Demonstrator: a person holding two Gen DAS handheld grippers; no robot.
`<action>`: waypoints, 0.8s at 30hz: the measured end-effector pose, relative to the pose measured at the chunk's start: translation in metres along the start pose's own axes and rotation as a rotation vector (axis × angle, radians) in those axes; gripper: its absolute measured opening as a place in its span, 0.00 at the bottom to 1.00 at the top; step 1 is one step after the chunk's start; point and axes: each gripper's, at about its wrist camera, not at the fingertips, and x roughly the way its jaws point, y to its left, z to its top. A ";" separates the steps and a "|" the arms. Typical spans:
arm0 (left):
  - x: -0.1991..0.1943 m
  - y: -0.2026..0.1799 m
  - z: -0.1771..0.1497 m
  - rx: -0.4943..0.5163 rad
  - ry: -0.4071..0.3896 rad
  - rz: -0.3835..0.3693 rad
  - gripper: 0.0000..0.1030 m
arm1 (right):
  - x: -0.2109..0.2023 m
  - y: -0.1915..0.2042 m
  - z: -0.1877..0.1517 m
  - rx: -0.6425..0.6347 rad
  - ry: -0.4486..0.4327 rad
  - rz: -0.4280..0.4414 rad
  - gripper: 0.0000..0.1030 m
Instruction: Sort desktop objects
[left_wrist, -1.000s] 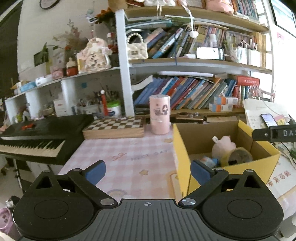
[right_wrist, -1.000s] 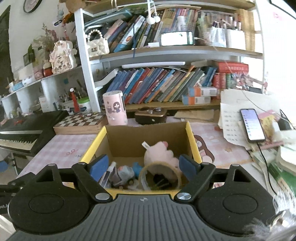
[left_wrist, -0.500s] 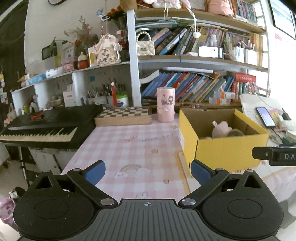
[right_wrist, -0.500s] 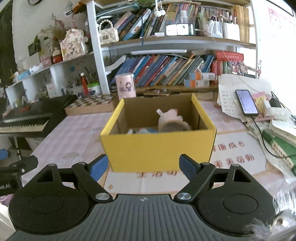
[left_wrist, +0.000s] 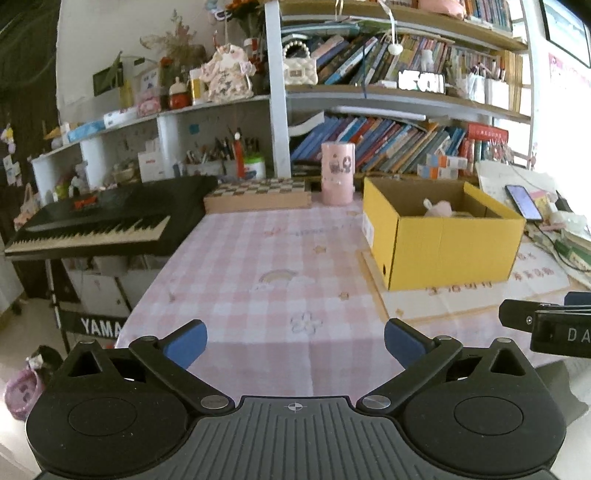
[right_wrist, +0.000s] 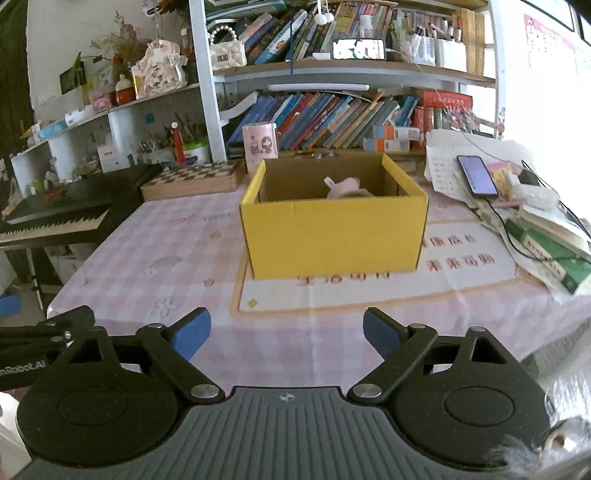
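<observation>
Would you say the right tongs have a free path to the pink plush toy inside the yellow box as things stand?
Probably yes, from above. The right tongs stand open and empty, facing the yellow box across bare tablecloth. The box's near wall blocks a level approach, but its top is open, and the pink plush toy shows above the rim.

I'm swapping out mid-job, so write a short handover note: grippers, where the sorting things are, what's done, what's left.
Left gripper: open, empty, over the near table edge.
Right gripper: open, empty; its jaws have just been opening, nothing between them.
Yellow box sits on the checked tablecloth; a pink plush toy shows inside, the rest of its contents hidden.
Done: cloth before the box holds no loose items.
Left: possibly nothing; check the cluttered right side.
</observation>
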 end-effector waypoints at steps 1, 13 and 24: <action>-0.002 0.001 -0.003 0.003 0.004 -0.004 1.00 | -0.003 0.002 -0.004 0.005 -0.001 -0.005 0.88; -0.018 0.001 -0.024 0.057 0.034 -0.029 1.00 | -0.028 0.016 -0.040 0.027 0.013 -0.063 1.00; -0.019 0.002 -0.033 0.060 0.061 -0.046 1.00 | -0.031 0.020 -0.049 0.036 0.052 -0.069 1.00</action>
